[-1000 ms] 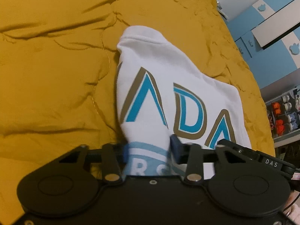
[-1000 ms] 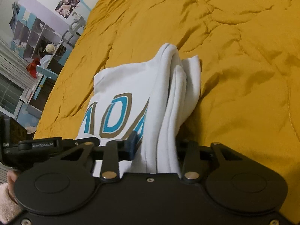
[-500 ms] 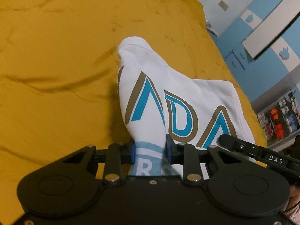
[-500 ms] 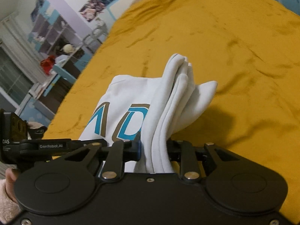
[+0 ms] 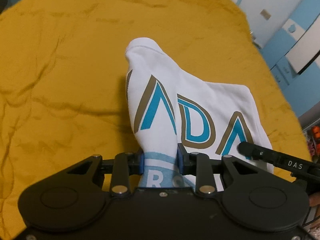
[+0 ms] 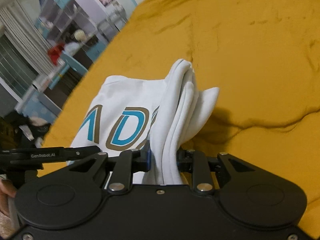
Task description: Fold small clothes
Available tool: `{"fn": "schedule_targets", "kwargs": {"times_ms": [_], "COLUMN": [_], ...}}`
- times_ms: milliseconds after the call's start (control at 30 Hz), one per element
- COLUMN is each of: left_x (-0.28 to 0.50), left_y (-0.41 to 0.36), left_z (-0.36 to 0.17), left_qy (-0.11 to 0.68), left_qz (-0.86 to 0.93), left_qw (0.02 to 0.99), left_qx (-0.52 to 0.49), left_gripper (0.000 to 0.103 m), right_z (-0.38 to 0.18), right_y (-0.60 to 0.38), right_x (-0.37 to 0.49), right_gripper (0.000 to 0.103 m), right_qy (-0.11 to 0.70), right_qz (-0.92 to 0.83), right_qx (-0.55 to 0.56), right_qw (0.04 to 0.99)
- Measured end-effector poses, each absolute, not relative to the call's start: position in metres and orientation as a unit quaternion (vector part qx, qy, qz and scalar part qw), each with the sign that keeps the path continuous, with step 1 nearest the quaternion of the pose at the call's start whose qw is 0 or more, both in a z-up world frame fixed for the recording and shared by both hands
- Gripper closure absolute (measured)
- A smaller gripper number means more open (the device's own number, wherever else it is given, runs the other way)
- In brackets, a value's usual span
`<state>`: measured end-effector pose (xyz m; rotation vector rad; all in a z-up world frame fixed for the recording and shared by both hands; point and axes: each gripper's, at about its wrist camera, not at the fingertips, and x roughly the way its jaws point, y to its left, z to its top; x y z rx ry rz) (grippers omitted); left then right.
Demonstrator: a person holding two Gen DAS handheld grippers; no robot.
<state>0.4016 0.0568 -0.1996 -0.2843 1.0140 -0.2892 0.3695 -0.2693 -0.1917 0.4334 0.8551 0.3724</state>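
Note:
A small white garment [image 5: 200,104] with blue and brown letters hangs between both grippers above a mustard yellow bedspread [image 5: 60,80]. My left gripper [image 5: 160,158] is shut on its left edge, at a pale blue printed band. My right gripper [image 6: 163,158] is shut on the bunched layers of the garment's [image 6: 124,108] right edge. The right gripper's tip [image 5: 246,147] shows in the left wrist view, and the left gripper's side [image 6: 50,155] shows in the right wrist view. The garment's far end rests on or near the bedspread [image 6: 260,60].
Blue and white cabinets [image 5: 296,36] stand past the bed's right side. Shelves, a chair and clutter [image 6: 60,46] stand past the bed's left side. A hand [image 6: 6,192] holds the left gripper.
Both grippers have risen and tilted, lifting the garment off the bedspread. More of the room shows in both views. The jaws have closed tighter on the cloth.

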Motion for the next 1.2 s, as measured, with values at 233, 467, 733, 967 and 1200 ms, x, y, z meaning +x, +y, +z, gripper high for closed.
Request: {"fn": "schedule_targets", "kwargs": {"times_ms": [233,467,733,967,1200], "left_x": [0.403,0.376,0.307,0.275,0.276], "left_y": [0.084,0.083,0.054,0.030,0.019], "left_z": [-0.258,-0.204,-0.168,-0.220,-0.233], "left_qy": [0.494,0.450,0.413,0.455,0.457], "left_qz": [-0.139,-0.108,-0.132,-0.108,-0.122], "left_qw": [0.837,0.874,0.892,0.879,0.878], "left_qx": [-0.189,-0.149,-0.129,-0.094,-0.066], "left_gripper": [0.056,0.061,0.053,0.044,0.027], "right_z": [-0.229,-0.191,-0.138,-0.188,-0.215], "right_y": [-0.271,-0.266,-0.248,-0.229,-0.240], "right_x": [0.374,0.353,0.276,0.253,0.257], "right_gripper": [0.082,0.062,0.076,0.076,0.078], "right_qy": [0.431,0.382,0.323,0.379,0.401], "right_qz": [0.156,0.138,0.180,0.118,0.090], "right_qx": [0.182,0.115,0.047,-0.001,0.033], "right_qw": [0.870,0.907,0.928,0.918,0.911]}}
